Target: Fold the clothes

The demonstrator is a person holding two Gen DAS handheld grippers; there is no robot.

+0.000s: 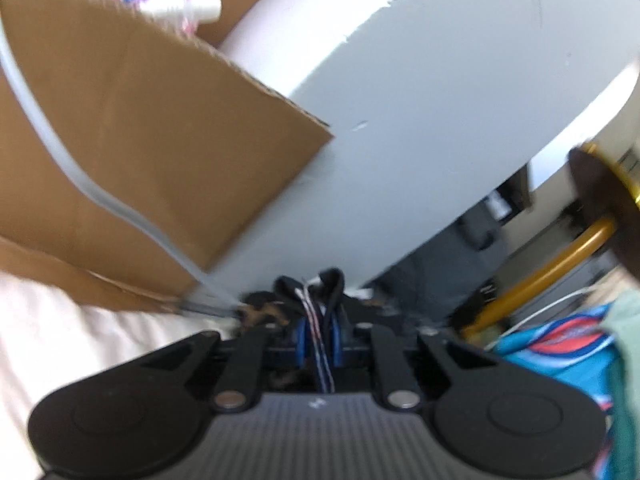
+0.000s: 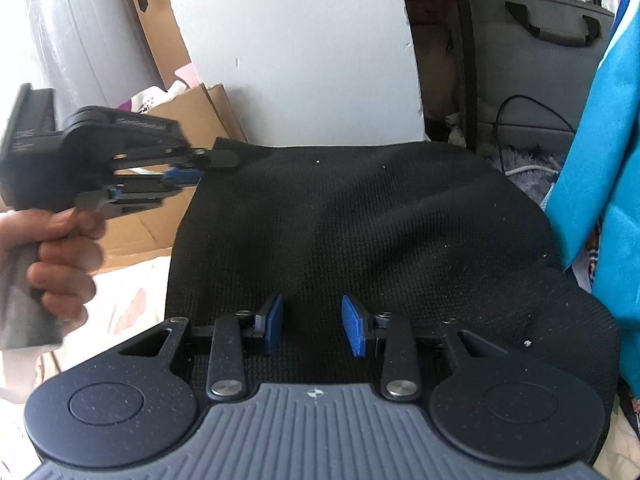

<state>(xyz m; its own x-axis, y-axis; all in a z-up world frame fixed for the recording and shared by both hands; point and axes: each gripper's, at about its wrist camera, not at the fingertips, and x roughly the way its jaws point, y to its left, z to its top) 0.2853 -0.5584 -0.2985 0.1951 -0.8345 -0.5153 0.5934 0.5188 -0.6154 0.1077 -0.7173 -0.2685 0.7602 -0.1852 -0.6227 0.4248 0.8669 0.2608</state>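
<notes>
Garment [image 2: 360, 220] spread ahead of right hand-held gripper [image 2: 312, 330], cardboard box [image 2: 188, 120] beyond its left corner.

- Left wrist view: faces a brown cardboard box [image 1: 132, 152] and white wall, close, tilted.
- Right wrist view: looks down across a black knitted garment [image 2: 360, 232], close.
- Shared: box, wall.

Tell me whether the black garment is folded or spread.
Spread: the black garment lies open and flat, one far corner pinched by the left gripper; no fold shows.
</notes>
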